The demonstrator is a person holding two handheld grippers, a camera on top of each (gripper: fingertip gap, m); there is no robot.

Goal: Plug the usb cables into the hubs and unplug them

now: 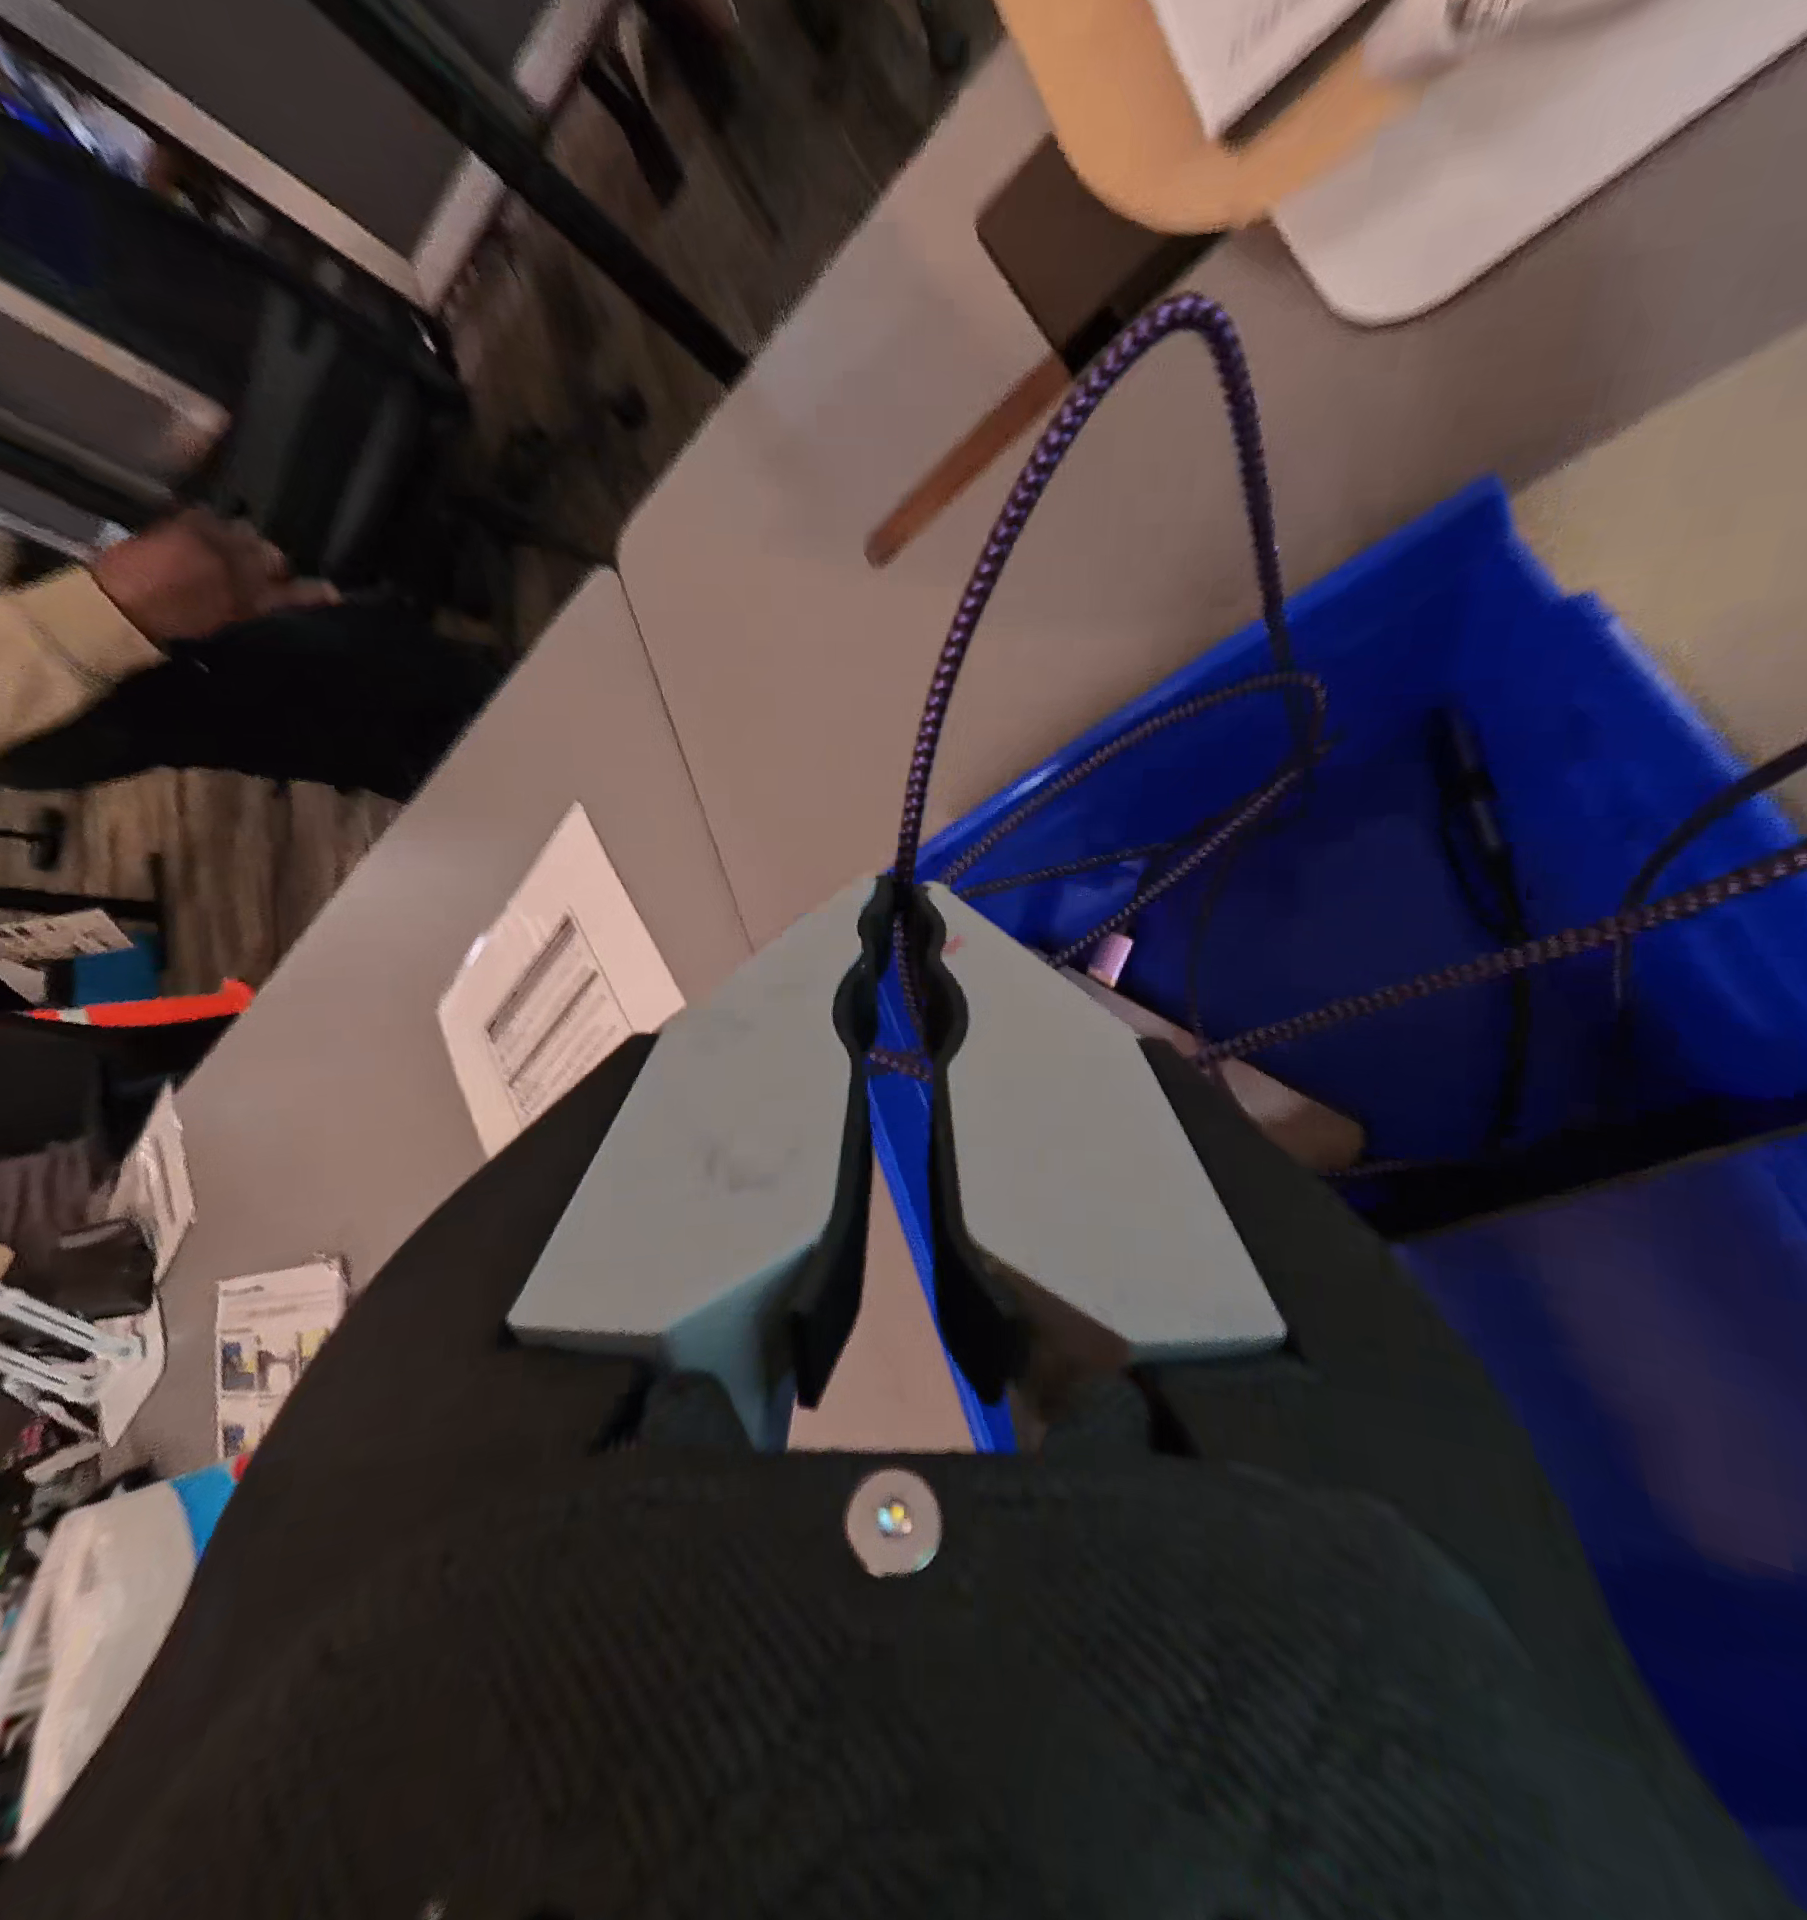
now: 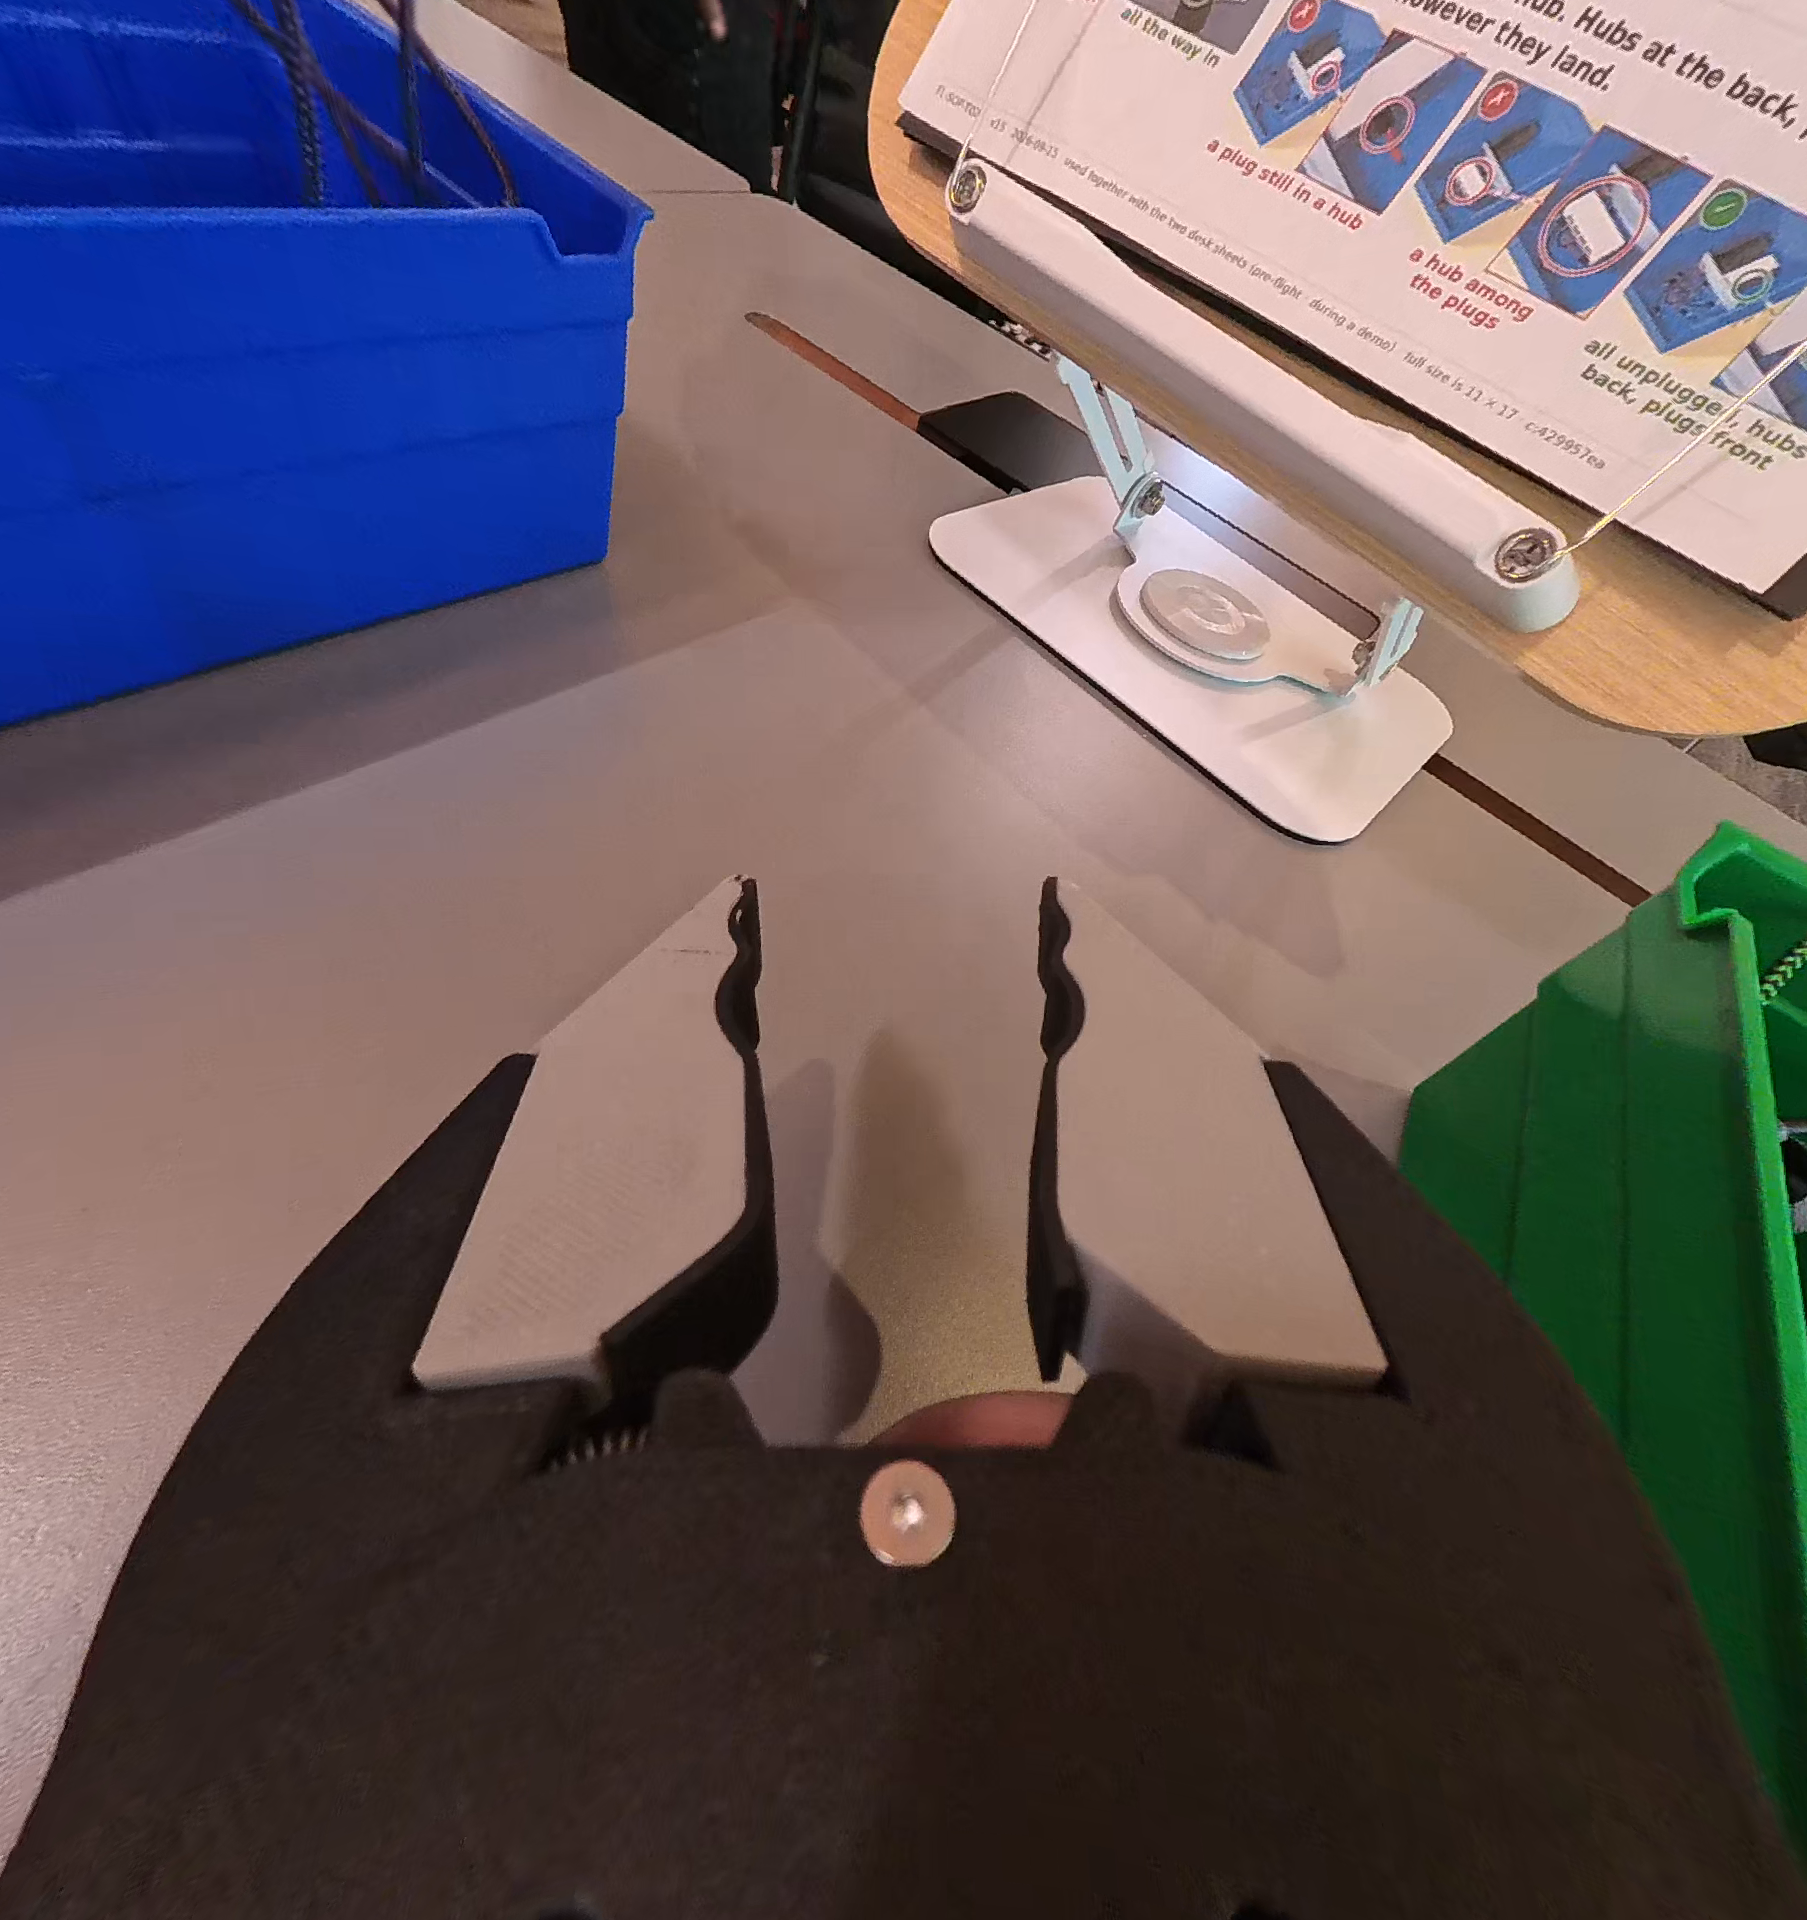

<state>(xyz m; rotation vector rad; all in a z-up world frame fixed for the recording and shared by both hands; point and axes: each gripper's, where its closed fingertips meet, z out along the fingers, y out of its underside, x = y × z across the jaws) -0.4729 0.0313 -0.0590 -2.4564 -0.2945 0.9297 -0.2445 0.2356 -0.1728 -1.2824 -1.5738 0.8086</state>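
Left gripper (image 1: 904, 914) was clamped on a purple braided usb cable (image 1: 992, 644), pinched at the fingertips over the near edge of the blue bin (image 1: 1605, 644). The cable rose from the tips, arched over and dropped into the bin among more purple loops. Only the left wrist view showed that grip; plug end not clear. Right wrist view alone showed the green bin (image 2: 1605, 1195) at right and an instruction sheet on a stand (image 2: 1242, 717). Right gripper (image 2: 899, 914) hung over the grey table (image 2: 307, 987), fingers wide apart, holding nothing.
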